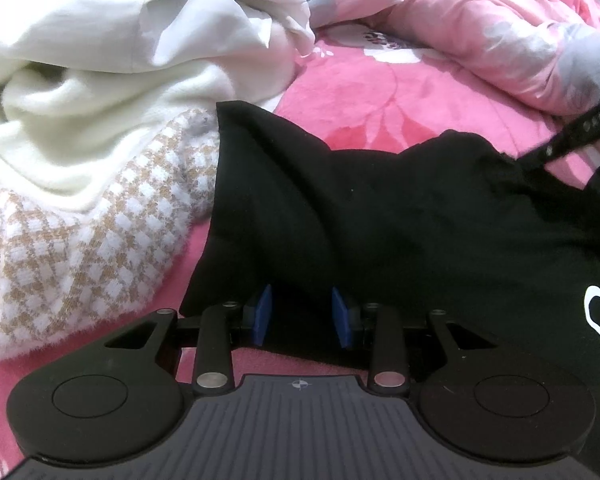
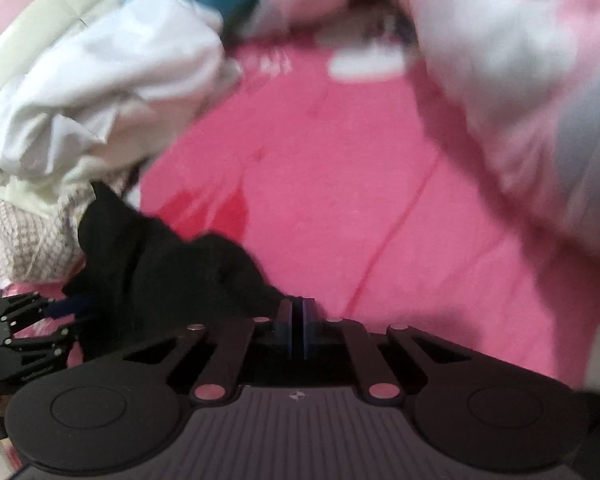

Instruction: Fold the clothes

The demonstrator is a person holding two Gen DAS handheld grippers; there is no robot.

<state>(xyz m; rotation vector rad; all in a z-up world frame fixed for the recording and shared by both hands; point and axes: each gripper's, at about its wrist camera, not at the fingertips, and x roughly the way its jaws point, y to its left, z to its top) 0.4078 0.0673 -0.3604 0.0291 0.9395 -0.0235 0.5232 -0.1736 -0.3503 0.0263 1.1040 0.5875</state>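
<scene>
A bed covered by a bright pink floral blanket (image 1: 380, 116) fills both views, with a paler pink quilt (image 1: 500, 28) bunched at its far side. The black garment (image 1: 380, 208) lies on the blanket and serves as the landmark. Just left of it, touching its edge, sits a tan-and-white checked knit (image 1: 80, 248), and a heap of cream and white clothes (image 1: 100, 80) is piled on that knit.

The left tongs (image 1: 302, 314) reach under the garment's near edge; their blue pads (image 1: 265, 312) stand apart with black cloth between them and draped over their tips, though whether they press it I cannot tell. The right tongs (image 2: 298, 328) are at the garment's right end, their pads drawn together with the black fabric's edge right at them; the view is blurred, so a pinch is not certain.
</scene>
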